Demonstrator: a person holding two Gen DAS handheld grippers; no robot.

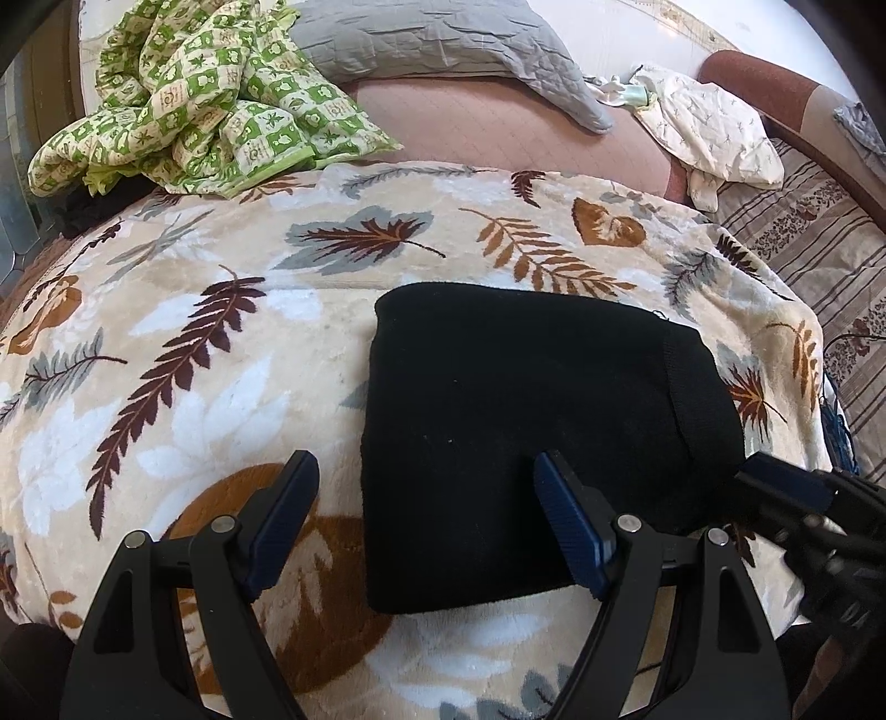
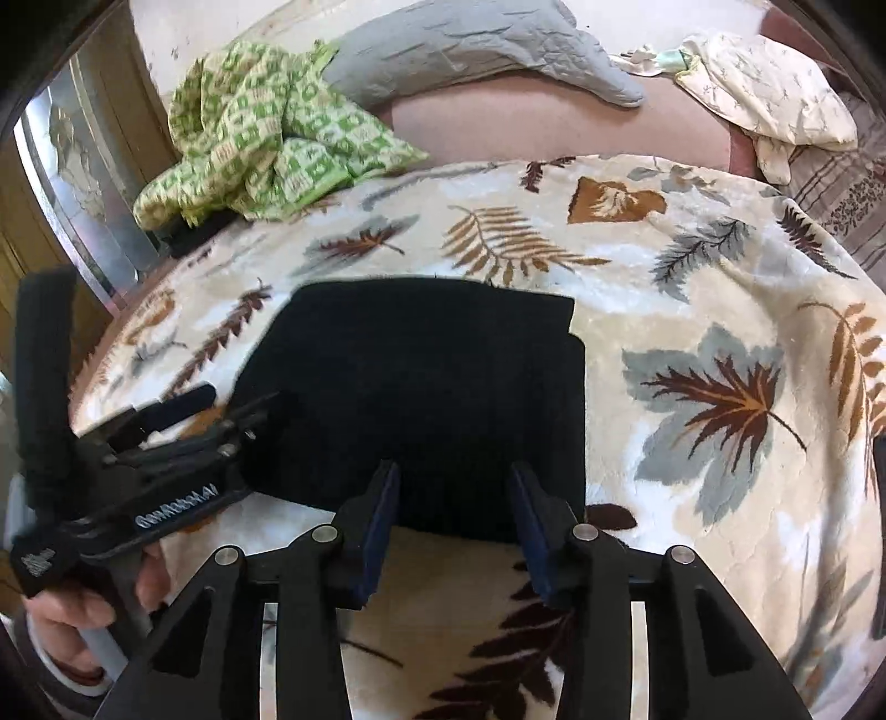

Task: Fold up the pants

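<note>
The black pants (image 1: pixel 531 437) lie folded into a compact rectangle on the leaf-patterned blanket (image 1: pixel 183 354) that covers the bed, flat, with their edges roughly squared.

My left gripper (image 1: pixel 426 498) hangs just over the near left corner of the pants with its jaws spread wide — one blue pad above the blanket, the other above the black cloth — and nothing is between them. My right gripper (image 2: pixel 454 509) sits at the near edge of the pants, jaws apart though less widely, holding nothing; the cloth edge shows between the pads, but I cannot tell whether they touch it. Each gripper shows in the other's view: the right one at the pants' near right corner, the left one by their left side, with my left hand (image 2: pixel 77 603) around its handle.

Beyond the blanket, a crumpled green-and-cream checked cloth (image 1: pixel 194 105) lies at the far left, touching the blanket's edge. Behind it rests a grey quilted pillow (image 1: pixel 421 44), and well to the right a cream printed cloth (image 1: pixel 714 138) lies heaped on the pink bed cover (image 1: pixel 498 127).
</note>
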